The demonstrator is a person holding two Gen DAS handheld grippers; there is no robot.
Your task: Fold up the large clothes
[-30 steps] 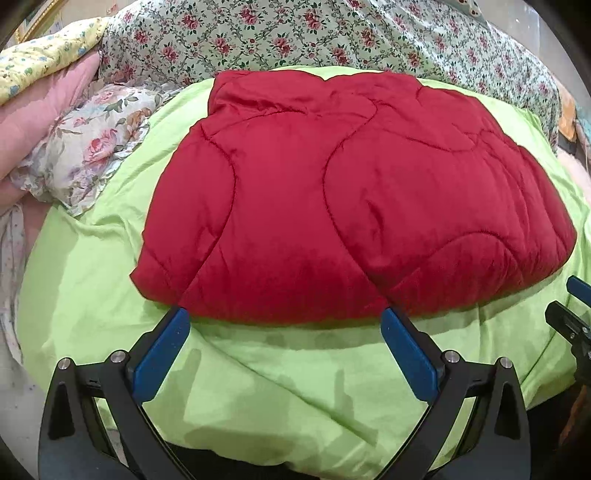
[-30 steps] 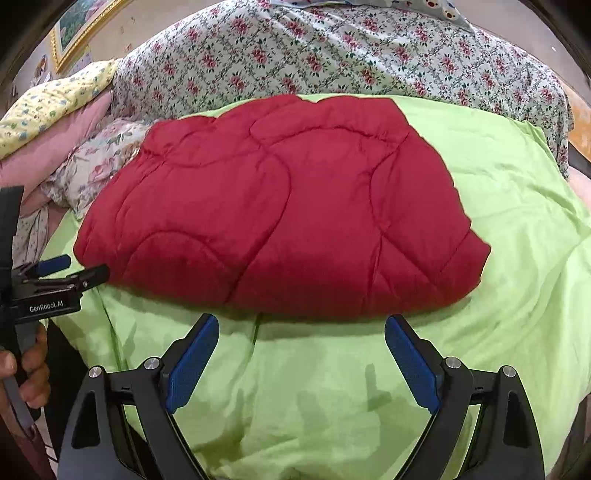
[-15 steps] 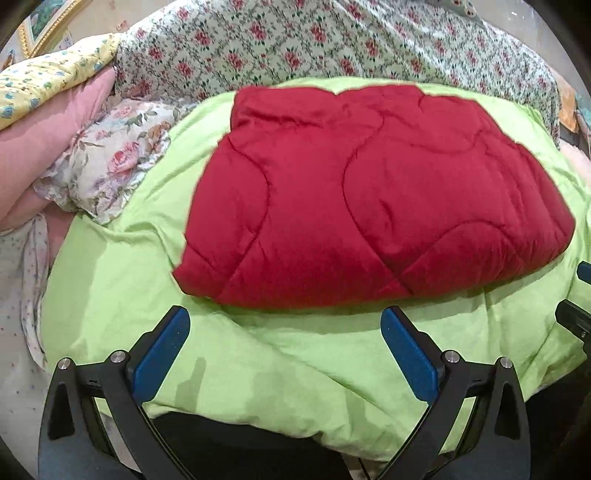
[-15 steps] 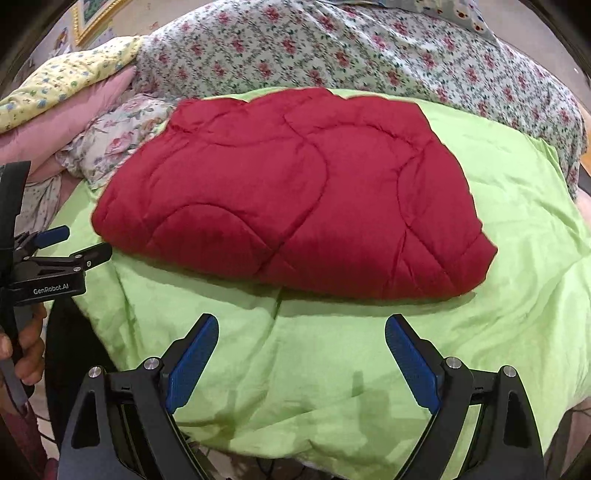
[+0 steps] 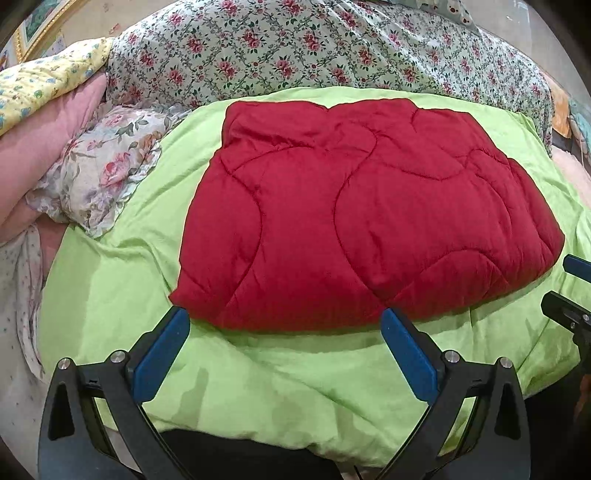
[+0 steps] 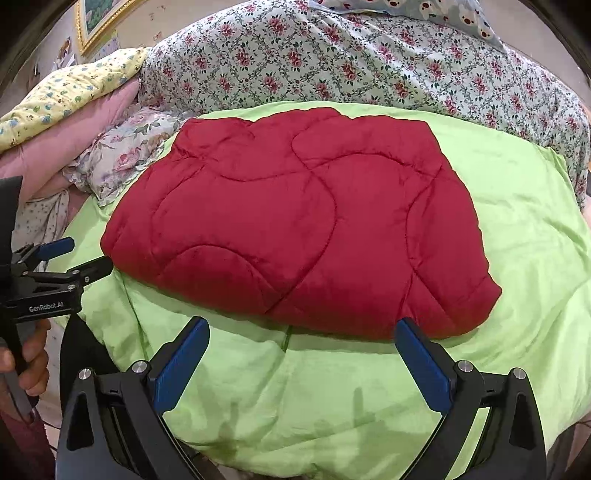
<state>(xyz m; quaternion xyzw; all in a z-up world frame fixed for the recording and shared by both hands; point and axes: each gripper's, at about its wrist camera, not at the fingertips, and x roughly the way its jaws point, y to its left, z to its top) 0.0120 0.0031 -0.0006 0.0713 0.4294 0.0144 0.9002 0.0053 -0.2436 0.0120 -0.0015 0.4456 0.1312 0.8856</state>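
Black left gripper [image 6: 74, 258], "GenRobot.AI" label

The red quilt [image 5: 354, 221] covers the middle of the green sheet [image 5: 110, 288], hiding what lies beneath. In the left wrist view the right gripper [image 5: 570, 291] is cut off at 3 o'clock. In the right wrist view the left gripper [image 6: 79, 258] is cut off at 9 o'clock, and the framed picture [image 6: 98, 22] at 11 o'clock.
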